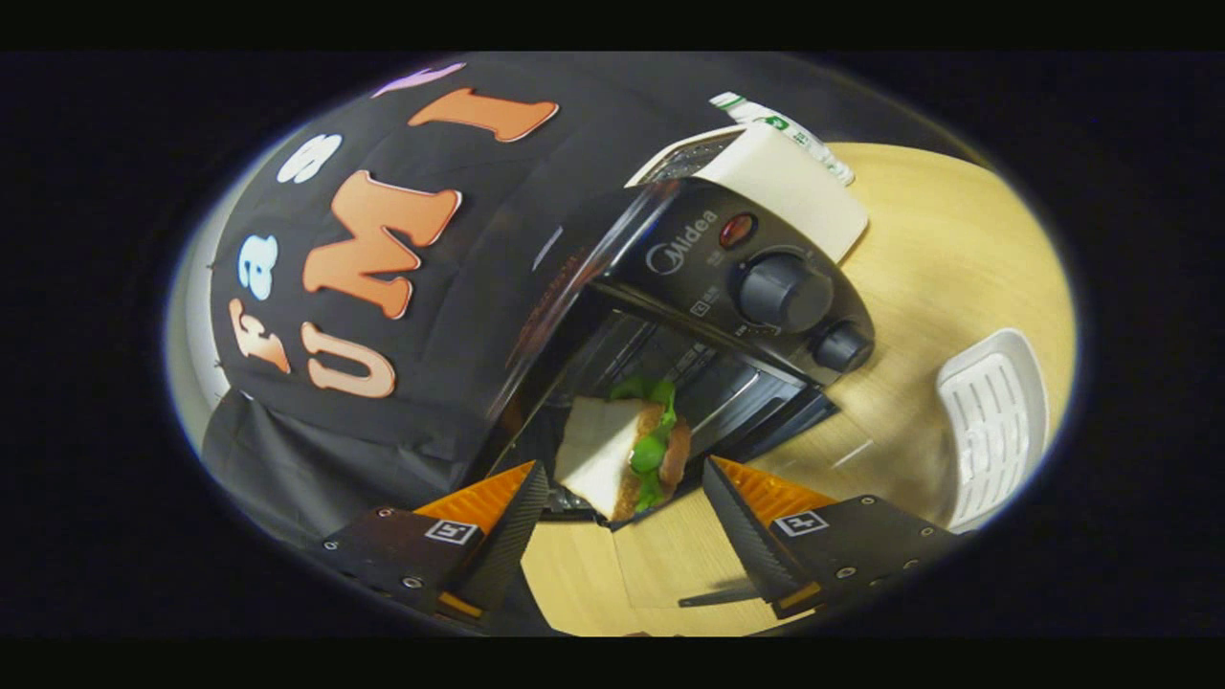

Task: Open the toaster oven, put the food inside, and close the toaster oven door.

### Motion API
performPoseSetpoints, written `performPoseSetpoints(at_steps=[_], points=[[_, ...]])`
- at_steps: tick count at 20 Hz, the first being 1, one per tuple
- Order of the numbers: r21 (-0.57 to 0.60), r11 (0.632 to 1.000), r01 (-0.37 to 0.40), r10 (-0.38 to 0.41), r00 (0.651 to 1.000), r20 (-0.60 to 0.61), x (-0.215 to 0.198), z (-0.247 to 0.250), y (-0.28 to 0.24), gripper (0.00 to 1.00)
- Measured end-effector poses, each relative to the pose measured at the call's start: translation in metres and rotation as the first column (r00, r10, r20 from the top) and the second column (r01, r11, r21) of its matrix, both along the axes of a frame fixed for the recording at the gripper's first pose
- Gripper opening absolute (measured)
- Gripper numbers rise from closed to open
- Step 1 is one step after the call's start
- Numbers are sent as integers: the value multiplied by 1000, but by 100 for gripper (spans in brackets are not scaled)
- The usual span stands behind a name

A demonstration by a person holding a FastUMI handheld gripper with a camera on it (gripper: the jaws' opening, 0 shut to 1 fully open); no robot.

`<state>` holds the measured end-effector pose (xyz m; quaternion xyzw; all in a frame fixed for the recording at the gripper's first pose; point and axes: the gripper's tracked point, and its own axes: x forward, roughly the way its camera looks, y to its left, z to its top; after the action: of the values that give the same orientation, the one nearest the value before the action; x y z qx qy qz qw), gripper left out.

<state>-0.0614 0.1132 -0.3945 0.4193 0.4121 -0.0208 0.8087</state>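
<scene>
Toaster oven: glossy black front panel, cream-white casing on top and side. Indicator lamp: red-orange. Two knobs, one large and one small: matt dark grey. Oven door: clear glass with a dark frame, reflecting the black cloth wall. Oven interior: dark grey metal with lighter streaks. Sandwich: white bread faces, toasted brown crust edges, bright green leaves and a brown filling between the slices. Worktop: pale yellow-tan wood grain. Tray: white, with a ribbed pattern of parallel slots. Packet behind the oven: white with green print.
</scene>
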Motion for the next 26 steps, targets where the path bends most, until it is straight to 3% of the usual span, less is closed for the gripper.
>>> performPoseSetpoints(at_steps=[3, 5, 11, 18, 23, 26], points=[[-64, 990, -123, 120, 991, -53, -36, -1, 1, 96], [-163, 963, -213, 203, 976, -76, -59, -7, -3, 97], [-343, 792, -504, 456, 863, -217, -121, -21, -3, 96], [-367, 681, -633, 531, 773, -346, -168, -44, -9, 96], [-383, 652, -654, 525, 754, -395, -173, -67, -14, 91], [-359, 637, -682, 524, 725, -448, -177, -80, -8, 91]])
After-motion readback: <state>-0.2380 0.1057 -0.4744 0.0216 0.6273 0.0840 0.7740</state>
